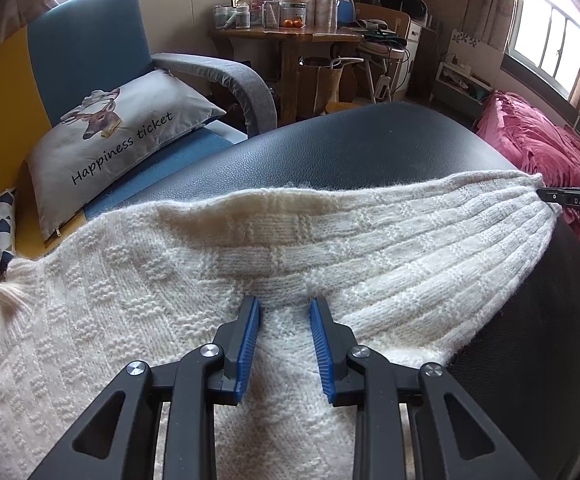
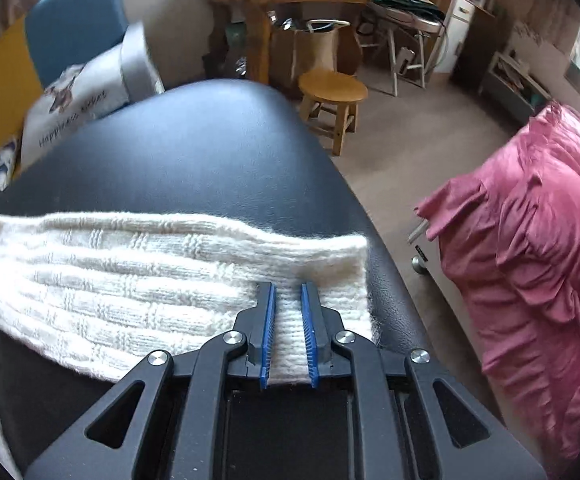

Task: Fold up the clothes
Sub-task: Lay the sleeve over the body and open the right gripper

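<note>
- Left gripper (image 1: 284, 312), nearest the lens: jaws part open, knit between the blue pads; whether it is actually pinched I cannot tell.
- Bench (image 1: 369, 152), black padded, carries the work.
- Sweater (image 1: 150, 292), cream knit, lies across the bench; sleeve (image 2: 130, 280) stretched flat out to the right, cuff near the bench edge.
- Right gripper (image 2: 288, 292): jaws narrowly apart, astride the cuff end; grip likewise not settled.
- Step, as judged: sleeve handling. Scene fits a sleeve just smoothed out, or one about to be carried in over the body.
- Any further move needs both ends raised together; loose knit would sag.
- Writing: pillow (image 1: 122, 128) reads "Happiness ticket"; "DAS" on the right gripper's finger, seen from the left view.
</note>
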`<move>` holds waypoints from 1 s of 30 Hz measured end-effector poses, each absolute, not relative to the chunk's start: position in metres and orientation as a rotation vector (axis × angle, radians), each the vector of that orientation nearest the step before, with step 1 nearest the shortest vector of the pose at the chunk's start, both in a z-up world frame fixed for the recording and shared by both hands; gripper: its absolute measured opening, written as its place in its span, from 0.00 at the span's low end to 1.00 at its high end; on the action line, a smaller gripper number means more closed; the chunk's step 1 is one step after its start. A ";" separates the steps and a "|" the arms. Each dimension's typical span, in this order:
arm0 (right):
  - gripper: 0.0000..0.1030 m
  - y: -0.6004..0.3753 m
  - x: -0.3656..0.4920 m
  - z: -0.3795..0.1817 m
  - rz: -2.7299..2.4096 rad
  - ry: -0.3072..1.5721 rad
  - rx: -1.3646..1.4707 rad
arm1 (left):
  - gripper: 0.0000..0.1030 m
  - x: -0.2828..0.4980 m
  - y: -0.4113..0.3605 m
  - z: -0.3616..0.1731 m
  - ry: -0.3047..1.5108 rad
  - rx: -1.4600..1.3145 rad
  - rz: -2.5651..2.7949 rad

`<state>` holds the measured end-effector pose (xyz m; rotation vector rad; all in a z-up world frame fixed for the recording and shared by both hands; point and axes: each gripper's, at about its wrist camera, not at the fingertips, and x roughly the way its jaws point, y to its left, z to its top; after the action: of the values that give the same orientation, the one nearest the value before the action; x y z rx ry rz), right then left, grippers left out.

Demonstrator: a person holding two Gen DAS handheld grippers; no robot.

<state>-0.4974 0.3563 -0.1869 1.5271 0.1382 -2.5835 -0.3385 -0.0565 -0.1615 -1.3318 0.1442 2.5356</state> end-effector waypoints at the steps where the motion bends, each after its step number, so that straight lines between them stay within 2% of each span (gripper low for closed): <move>1: 0.11 0.357 -0.498 -0.188 -2.586 0.133 1.524 | 0.26 -0.338 -0.056 -0.161 0.144 -1.327 2.538; 9: 0.12 0.351 -0.503 -0.182 -2.590 0.135 1.550 | 0.26 -0.337 -0.055 -0.161 0.150 -1.327 2.548; 14: 0.13 0.341 -0.500 -0.157 -2.544 -0.024 1.383 | 0.26 -0.338 -0.055 -0.162 0.149 -1.325 2.548; 18: 0.15 0.306 -0.511 -0.176 -2.485 0.160 1.458 | 0.26 -0.337 -0.056 -0.162 0.141 -1.318 2.553; 23: 0.15 0.297 -0.509 -0.189 -2.541 0.268 1.443 | 0.26 -0.335 -0.057 -0.161 0.140 -1.314 2.558; 30: 0.15 0.281 -0.508 -0.174 -2.546 0.304 1.492 | 0.26 -0.315 -0.092 -0.134 -0.080 -1.272 2.597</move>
<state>-0.5082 0.2815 -0.1740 1.4916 0.3039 -2.5459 -0.3145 -0.0924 -0.1343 -1.2724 -0.0801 2.5968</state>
